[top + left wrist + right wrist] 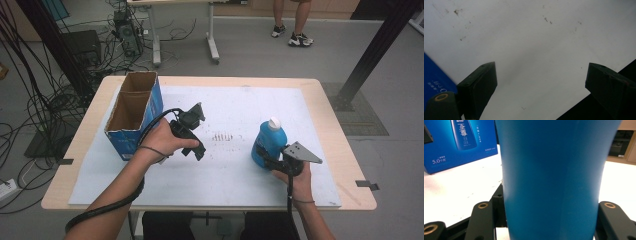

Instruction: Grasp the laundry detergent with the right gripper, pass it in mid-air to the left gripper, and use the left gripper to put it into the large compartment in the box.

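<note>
A blue bottle with a white cap stands upright on the white sheet at the right. My right gripper is shut on its lower body, and in the right gripper view the bottle sits tight between the two black jaws of that gripper. An open blue cardboard box stands at the left of the sheet. Just right of it, my left gripper hangs over the sheet. In the left gripper view the gripper is open, jaws wide apart with bare sheet between them.
The box shows printed bottle artwork on its side, and its corner sits beside my left jaw. The wooden table borders the sheet. Cables and black posts stand on the floor at the left; a person stands beyond the table.
</note>
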`<state>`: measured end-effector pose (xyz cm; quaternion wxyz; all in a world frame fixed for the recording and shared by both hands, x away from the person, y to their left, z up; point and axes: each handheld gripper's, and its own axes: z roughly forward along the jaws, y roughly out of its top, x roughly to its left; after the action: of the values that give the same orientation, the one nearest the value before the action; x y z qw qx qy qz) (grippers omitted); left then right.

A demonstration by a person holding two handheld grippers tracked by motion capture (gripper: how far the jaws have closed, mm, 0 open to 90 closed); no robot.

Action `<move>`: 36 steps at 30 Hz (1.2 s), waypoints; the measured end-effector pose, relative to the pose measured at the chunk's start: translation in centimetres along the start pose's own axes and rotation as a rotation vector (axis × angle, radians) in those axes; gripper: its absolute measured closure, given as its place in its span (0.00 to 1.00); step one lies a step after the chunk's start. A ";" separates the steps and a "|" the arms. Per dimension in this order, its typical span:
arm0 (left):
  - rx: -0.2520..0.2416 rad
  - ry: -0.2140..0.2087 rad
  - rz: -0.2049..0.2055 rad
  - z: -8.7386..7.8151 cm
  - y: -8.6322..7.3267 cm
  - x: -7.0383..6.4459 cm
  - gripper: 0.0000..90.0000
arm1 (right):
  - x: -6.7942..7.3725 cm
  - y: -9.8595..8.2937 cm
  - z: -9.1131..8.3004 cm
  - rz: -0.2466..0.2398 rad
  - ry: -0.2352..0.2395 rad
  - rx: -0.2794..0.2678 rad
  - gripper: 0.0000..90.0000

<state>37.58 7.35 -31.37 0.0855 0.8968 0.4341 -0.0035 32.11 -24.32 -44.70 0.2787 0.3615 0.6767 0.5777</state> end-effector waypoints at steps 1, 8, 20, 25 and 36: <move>-0.003 -0.001 -0.001 -0.1 0.0 0.0 0.12 | 0.0 0.0 0.0 -0.001 0.001 0.001 0.48; -0.001 0.004 0.012 -0.6 0.4 0.0 0.12 | 0.0 0.1 0.0 -0.001 0.004 0.009 0.49; -0.014 0.031 0.041 -2.6 1.0 0.1 0.12 | -0.5 2.0 -0.5 0.004 0.033 0.006 0.49; -0.031 0.038 0.072 -4.1 1.6 -0.1 0.12 | -0.9 3.6 -0.6 -0.003 0.055 0.015 0.49; -0.046 0.051 0.162 -7.0 2.6 -1.2 0.12 | -1.7 7.1 -0.6 -0.015 0.137 0.031 0.49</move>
<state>38.38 5.98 -23.97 0.0949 0.9266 0.3622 0.0362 33.85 -25.56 -37.64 0.2304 0.3204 0.7058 0.5883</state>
